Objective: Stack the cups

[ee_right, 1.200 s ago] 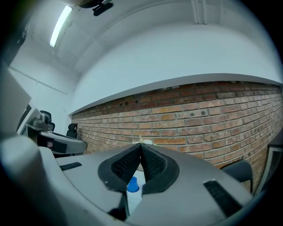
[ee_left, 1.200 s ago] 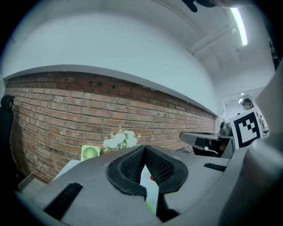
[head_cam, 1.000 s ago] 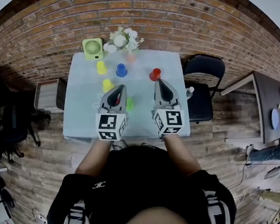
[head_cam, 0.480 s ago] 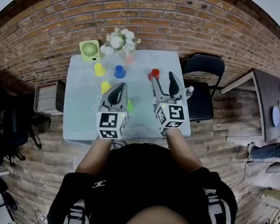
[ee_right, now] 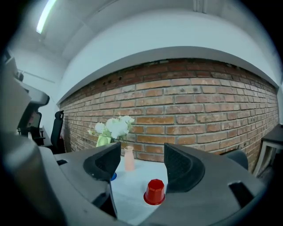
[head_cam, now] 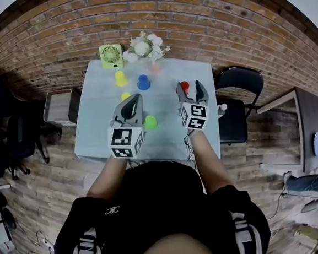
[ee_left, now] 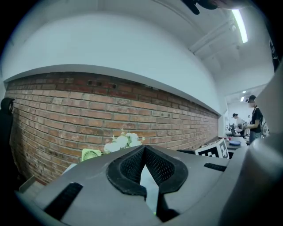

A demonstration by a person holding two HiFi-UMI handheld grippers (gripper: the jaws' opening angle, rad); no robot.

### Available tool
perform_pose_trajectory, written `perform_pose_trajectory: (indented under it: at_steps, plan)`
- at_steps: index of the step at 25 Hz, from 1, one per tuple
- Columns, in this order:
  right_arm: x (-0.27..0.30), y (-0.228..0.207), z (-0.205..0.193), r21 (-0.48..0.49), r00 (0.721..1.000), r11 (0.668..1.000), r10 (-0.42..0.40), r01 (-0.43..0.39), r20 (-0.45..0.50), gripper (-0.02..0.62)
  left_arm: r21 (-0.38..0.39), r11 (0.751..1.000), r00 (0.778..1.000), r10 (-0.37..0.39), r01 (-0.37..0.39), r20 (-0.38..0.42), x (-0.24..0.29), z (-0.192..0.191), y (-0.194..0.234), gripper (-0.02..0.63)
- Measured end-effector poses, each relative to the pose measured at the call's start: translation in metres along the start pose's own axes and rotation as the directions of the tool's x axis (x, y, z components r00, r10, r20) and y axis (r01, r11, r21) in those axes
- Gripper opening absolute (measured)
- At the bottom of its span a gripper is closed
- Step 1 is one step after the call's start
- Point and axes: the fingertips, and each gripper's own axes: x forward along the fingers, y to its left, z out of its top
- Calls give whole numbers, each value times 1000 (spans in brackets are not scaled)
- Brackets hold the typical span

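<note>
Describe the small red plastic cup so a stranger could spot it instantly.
Find the pale table against the brick wall. Near the table edge by the black chair, the small red plastic cup stands rim down. It is the only red one; the blue cup, yellow cups and green cup all sit further left.

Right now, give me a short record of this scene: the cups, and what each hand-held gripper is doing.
Surface: table with a light cloth
Cups: red cup, blue cup, green cup, far yellow cup, near yellow cup
Stacked: none yet
Left hand-held gripper: jaws together, empty
Right hand-held gripper: jaws have just been opening; red cup lined up in the gap, pads off it
</note>
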Motion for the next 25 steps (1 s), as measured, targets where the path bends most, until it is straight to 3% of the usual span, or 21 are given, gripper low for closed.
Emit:
perform_pose_trajectory:
  at_steps: [7,17,25]
  plan:
    - [44,-20,-74,-15,989,1000,-25,23,-147,284,1,998,998,60,-60,-8,-6,-7,17,-3]
    - [74,-36,-156,40,937,998,-33,50,-346,284,15,991,991,132,-132,-17,-4,-2,37,-3]
    - [86,-41,-186,30,908,999,-17,32,-418,281,1,985,983,172,-173,-63,-8,-14,47,-3]
